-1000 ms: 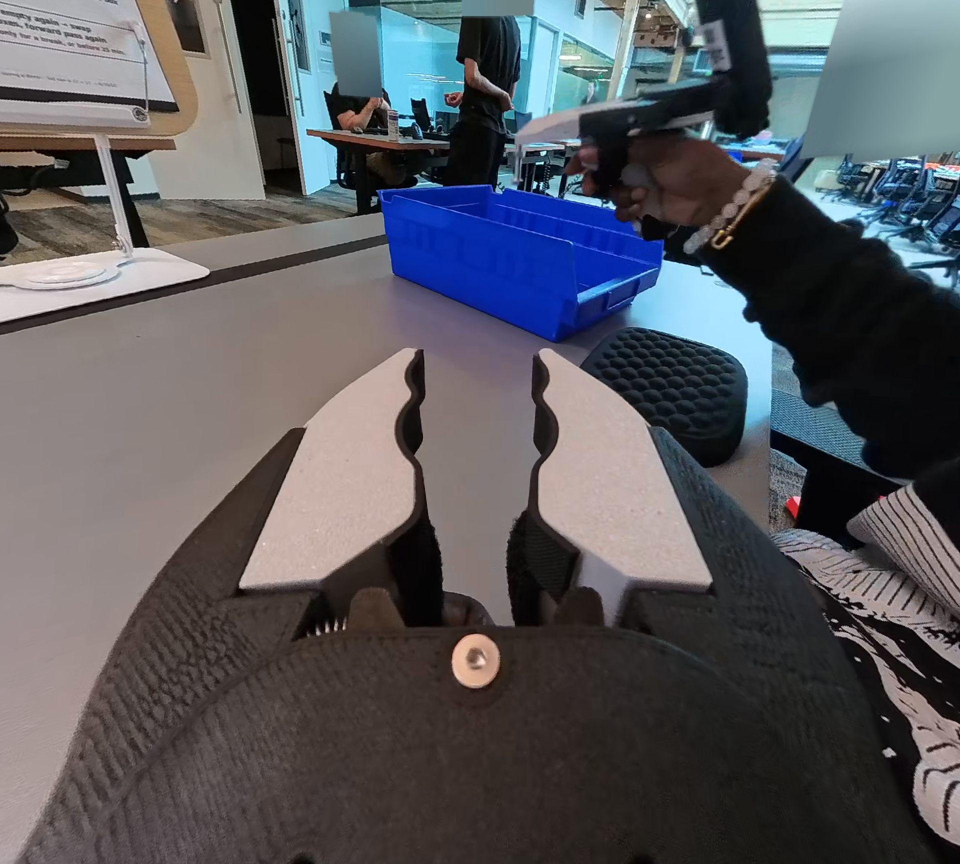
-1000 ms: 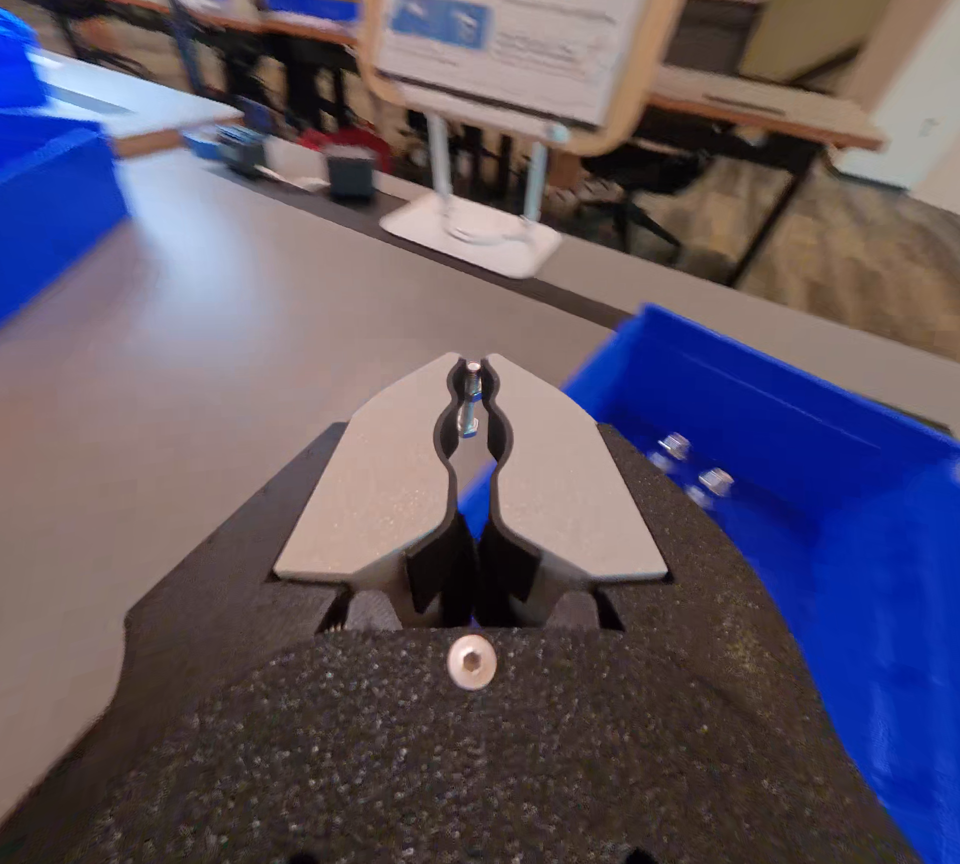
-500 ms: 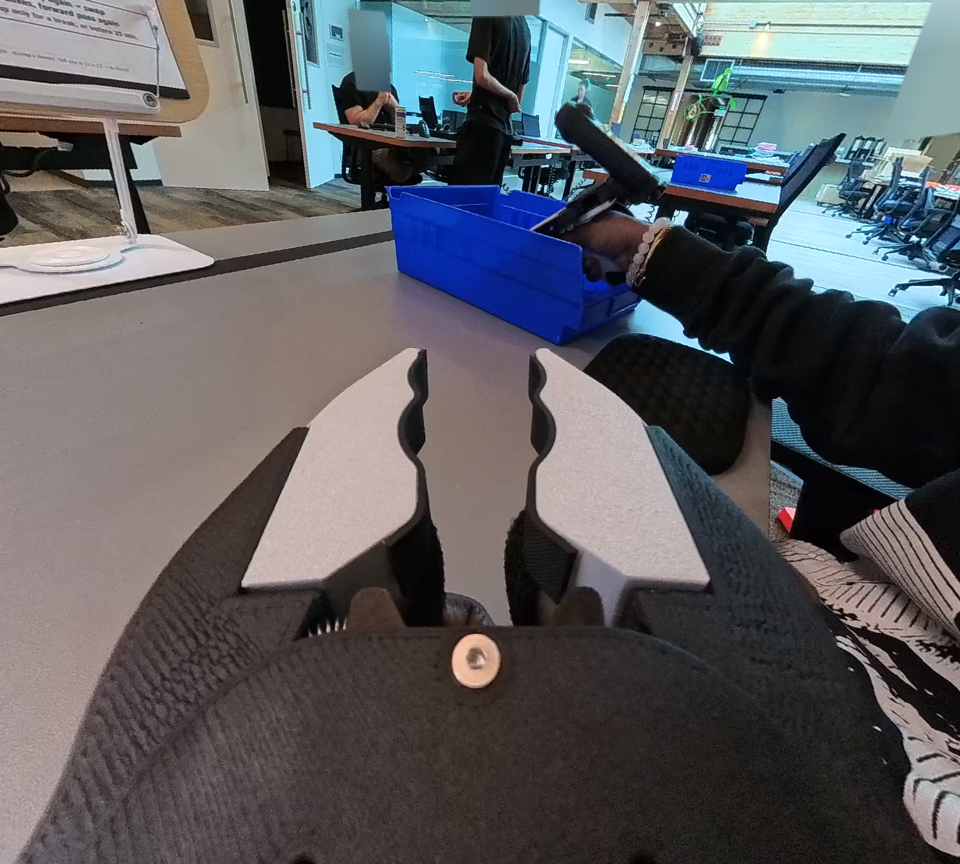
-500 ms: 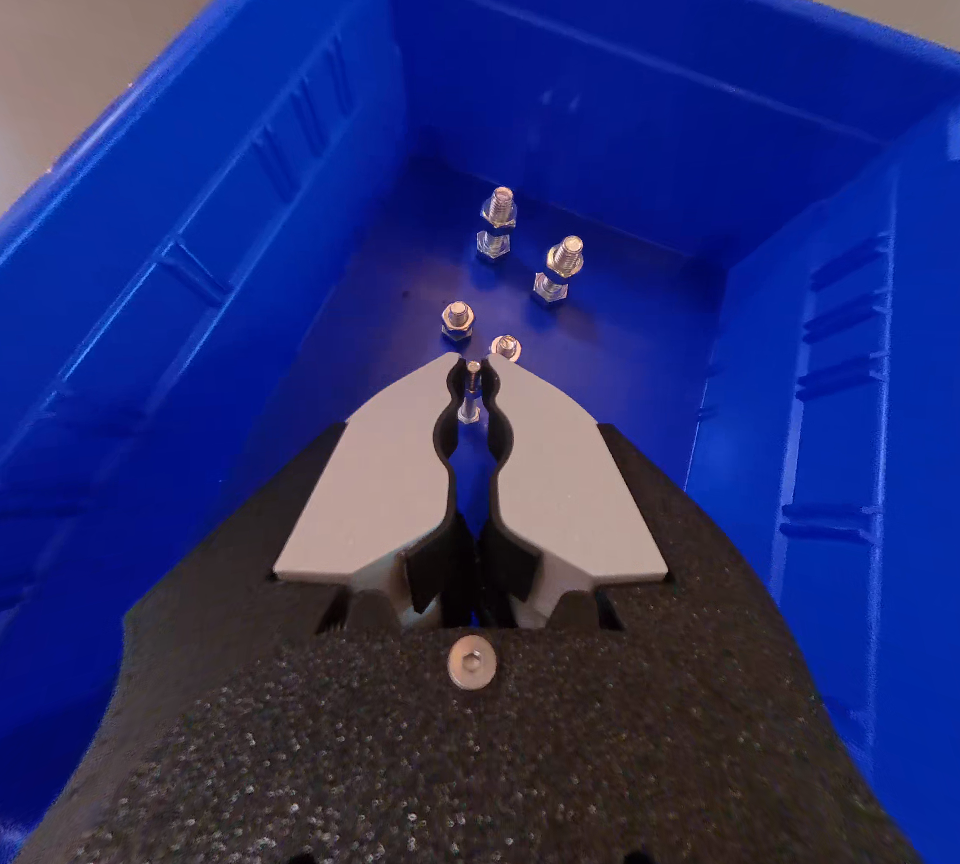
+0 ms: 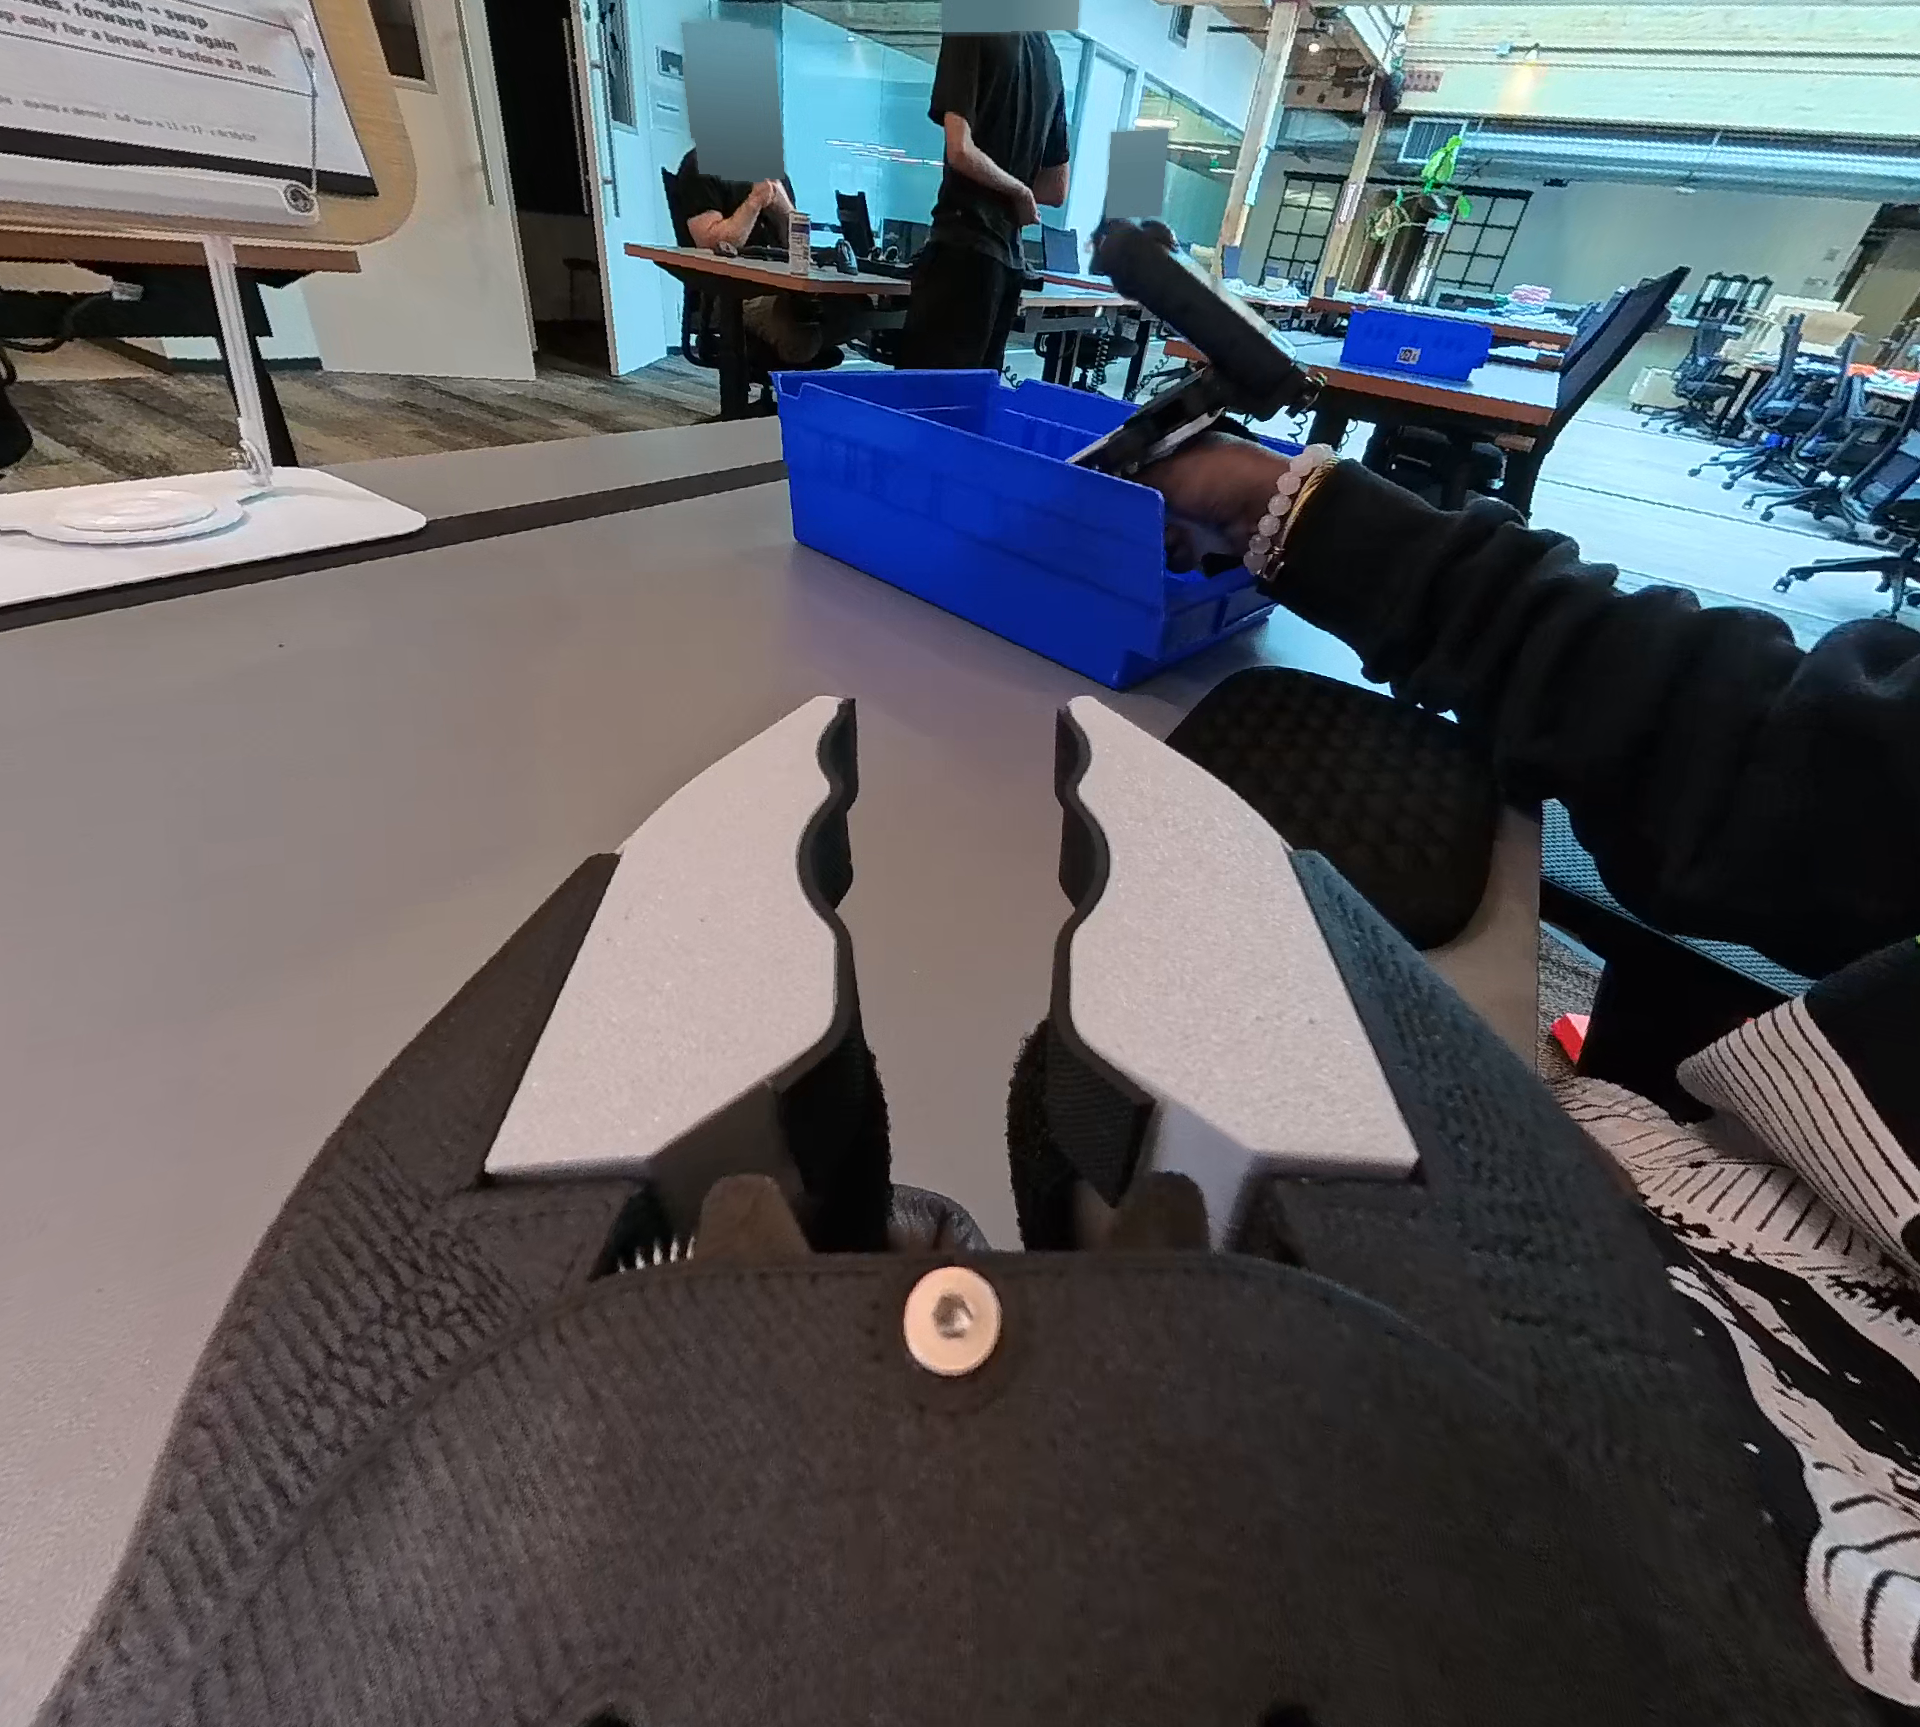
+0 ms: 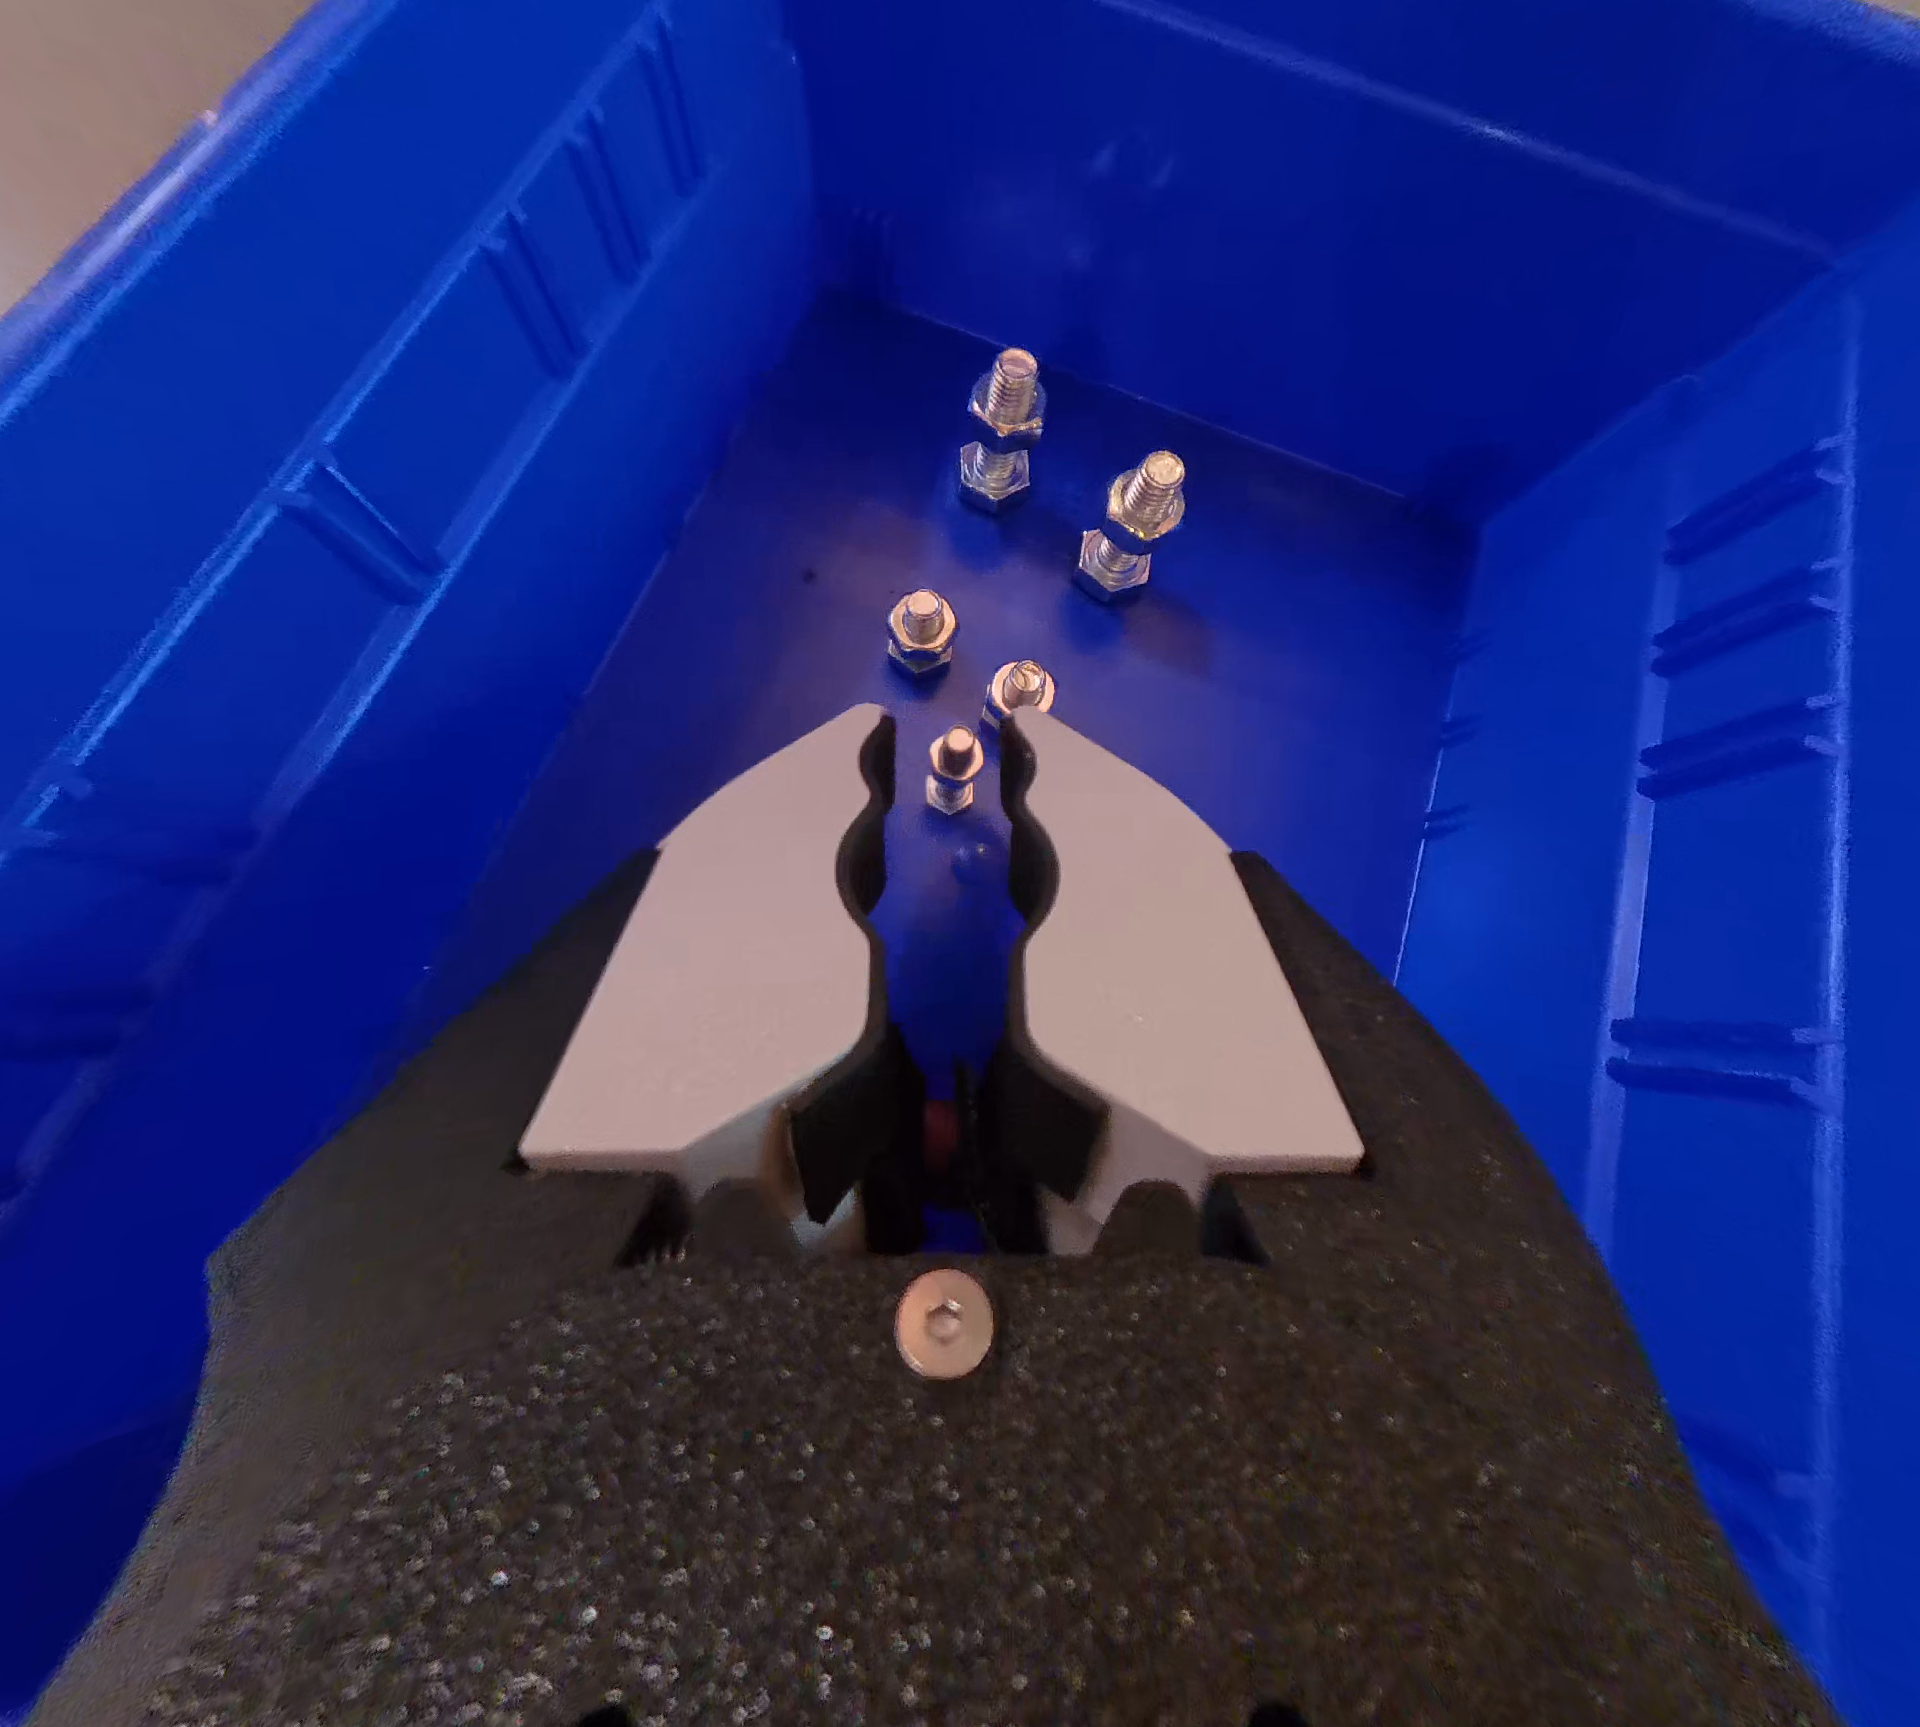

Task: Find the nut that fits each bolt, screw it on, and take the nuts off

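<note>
Our right gripper reached down into the blue bin, its fingers spread apart. A small bolt with a nut on it stood upright on the bin floor between the two pads, with a clear gap on either side, so nothing was pinched. Just past the right fingertip stood a second nutted bolt, very close to the pad; we could not tell if they touched. A little farther in, toward the left wall, stood a third short one. Two taller bolts carrying nuts stood near the far end wall, one to the left and one to the right, close to each other. All five stood head down, threads up.

Our left gripper hung above the grey table, its fingers wide apart with only bare table showing between them. Beyond it, near the table's right edge, sat the blue bin, with our right hand and its tool dipping in over the near end. A black honeycomb pad lay at the right edge, just beside the left gripper. A white sign stand stood at the far left edge.
</note>
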Motion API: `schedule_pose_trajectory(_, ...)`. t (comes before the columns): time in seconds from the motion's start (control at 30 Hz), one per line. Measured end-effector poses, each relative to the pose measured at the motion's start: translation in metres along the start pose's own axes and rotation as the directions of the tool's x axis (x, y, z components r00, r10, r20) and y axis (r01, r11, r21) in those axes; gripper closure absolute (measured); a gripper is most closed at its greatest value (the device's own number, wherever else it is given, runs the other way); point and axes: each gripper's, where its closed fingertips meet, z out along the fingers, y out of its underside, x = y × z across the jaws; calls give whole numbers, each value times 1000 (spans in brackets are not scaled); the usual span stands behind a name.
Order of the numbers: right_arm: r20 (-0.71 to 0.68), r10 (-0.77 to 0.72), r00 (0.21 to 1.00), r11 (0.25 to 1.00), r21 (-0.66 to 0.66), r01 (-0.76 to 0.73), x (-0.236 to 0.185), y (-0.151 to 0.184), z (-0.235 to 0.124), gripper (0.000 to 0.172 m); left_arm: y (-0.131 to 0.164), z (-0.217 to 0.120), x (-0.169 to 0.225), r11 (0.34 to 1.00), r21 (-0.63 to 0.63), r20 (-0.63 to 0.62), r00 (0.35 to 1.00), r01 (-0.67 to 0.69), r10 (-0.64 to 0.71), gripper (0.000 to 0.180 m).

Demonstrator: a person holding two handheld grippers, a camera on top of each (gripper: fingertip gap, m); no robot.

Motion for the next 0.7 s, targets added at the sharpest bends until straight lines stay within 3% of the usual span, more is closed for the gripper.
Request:
schedule_pose_trajectory(0.2,-32,25,999,980,198,-18,-9,-37,-38,131,0,0,0,1000,-1,1,1000,3,-3,144)
schedule_pose_trajectory(0.37,31,-30,999,867,499,10,-59,-73,-110,126,-2,-1,0,1000,6,4,1000,-3,3,144)
schedule_pose_trajectory(0.53,184,-156,970,748,663,-6,-129,-65,-161,131,-9,-6,2,1000,25,10,1000,-10,10,144)
schedule_pose_trajectory(0.7,276,-253,927,677,735,-33,-170,-41,-175,136,-28,-30,-10,996,-47,44,996,-75,77,144)
